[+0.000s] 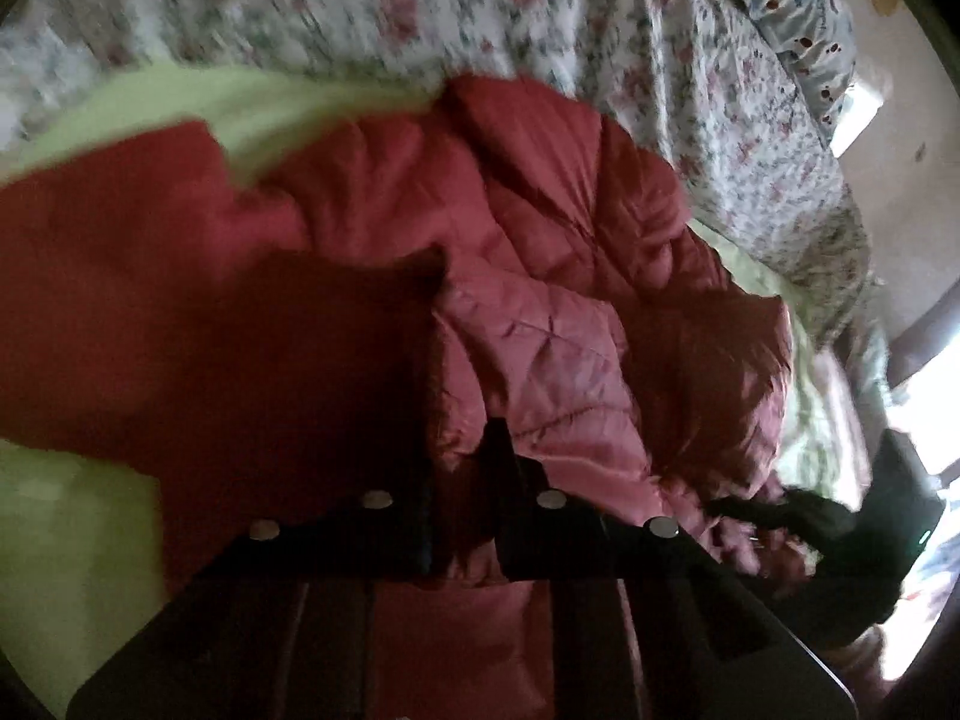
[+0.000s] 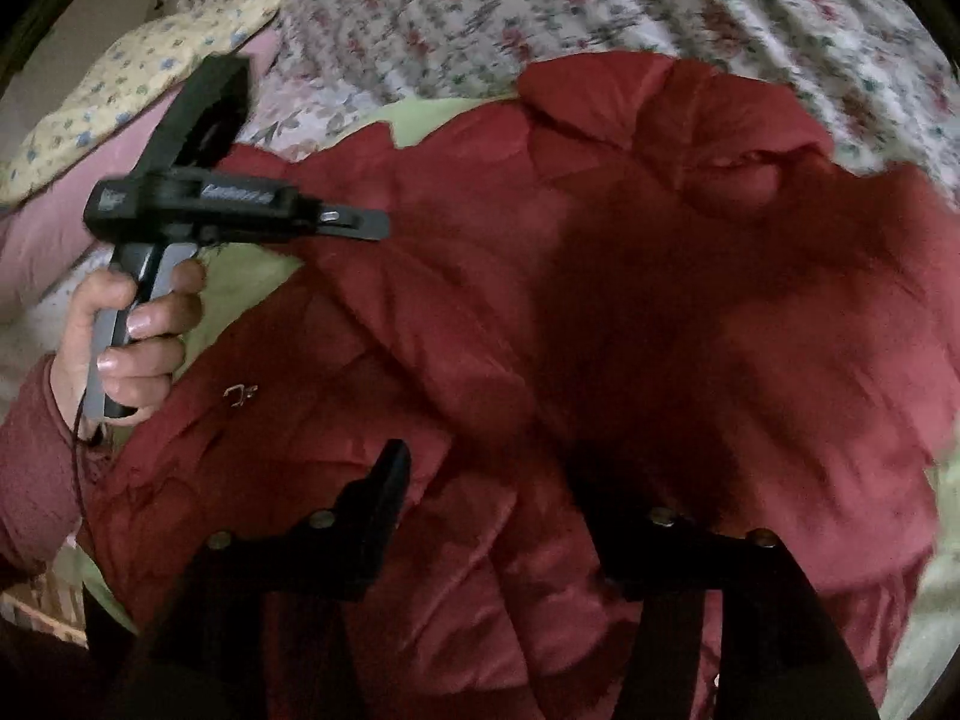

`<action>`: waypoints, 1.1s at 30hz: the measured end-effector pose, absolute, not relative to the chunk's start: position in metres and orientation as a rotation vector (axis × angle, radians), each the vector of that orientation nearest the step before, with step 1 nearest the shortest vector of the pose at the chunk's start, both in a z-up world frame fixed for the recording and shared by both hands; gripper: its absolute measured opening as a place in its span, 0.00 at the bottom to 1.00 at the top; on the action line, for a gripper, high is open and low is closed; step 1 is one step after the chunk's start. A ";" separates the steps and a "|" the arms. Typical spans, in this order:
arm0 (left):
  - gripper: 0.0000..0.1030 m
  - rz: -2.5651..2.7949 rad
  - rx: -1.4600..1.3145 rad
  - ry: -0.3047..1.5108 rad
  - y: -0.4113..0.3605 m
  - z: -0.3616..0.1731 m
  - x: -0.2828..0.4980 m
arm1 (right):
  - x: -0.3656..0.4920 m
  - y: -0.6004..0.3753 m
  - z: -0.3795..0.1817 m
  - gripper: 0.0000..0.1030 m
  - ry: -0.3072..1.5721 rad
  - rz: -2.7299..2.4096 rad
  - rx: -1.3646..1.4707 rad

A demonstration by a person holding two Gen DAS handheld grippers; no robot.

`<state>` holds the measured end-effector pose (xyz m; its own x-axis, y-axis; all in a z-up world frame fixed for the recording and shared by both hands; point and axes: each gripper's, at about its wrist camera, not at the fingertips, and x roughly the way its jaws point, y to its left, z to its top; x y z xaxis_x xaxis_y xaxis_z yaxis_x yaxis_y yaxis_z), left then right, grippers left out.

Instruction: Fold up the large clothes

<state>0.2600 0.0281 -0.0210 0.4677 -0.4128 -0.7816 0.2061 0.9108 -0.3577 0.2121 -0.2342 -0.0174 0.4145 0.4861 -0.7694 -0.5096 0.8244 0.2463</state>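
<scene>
A red quilted puffer jacket point(image 1: 540, 228) lies crumpled on a light green sheet point(image 1: 180, 102) over a floral bedspread point(image 1: 420, 0). My left gripper point(image 1: 462, 474) is shut on a fold of the jacket, with fabric pinched between its narrow jaws. In the right wrist view the jacket point(image 2: 600, 300) fills the middle. My right gripper point(image 2: 492, 480) is open and empty, fingers wide apart just above the jacket. The left gripper also shows in the right wrist view point(image 2: 360, 225), held in a hand point(image 2: 138, 348) at the left, its tip over the jacket's edge.
The bed's floral cover point(image 2: 540, 0) runs across the back. A yellow flowered pillow point(image 2: 138, 66) and pink bedding point(image 2: 36, 240) lie at the left. The right gripper's black body point(image 1: 852, 528) shows at the right of the left wrist view, near a bright window point(image 1: 930, 408).
</scene>
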 end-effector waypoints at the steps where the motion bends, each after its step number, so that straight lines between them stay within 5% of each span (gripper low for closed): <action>1: 0.12 -0.359 -0.210 0.988 0.033 -0.017 0.258 | 0.212 -0.241 -0.014 0.56 0.946 0.602 -0.010; 10: 0.12 -0.268 -0.146 0.934 0.038 -0.034 0.253 | 0.243 -0.292 -0.002 0.56 0.836 0.253 0.079; 14: 0.26 -0.215 -0.119 0.926 0.044 -0.034 0.242 | 0.263 -0.296 -0.029 0.56 0.916 0.194 0.073; 20: 0.26 -0.235 -0.155 0.803 0.052 0.001 0.219 | 0.261 -0.287 -0.043 0.61 0.931 0.171 0.018; 33: 0.26 -0.234 -0.098 0.959 0.016 -0.061 0.251 | 0.266 -0.287 -0.046 0.62 0.921 0.166 0.011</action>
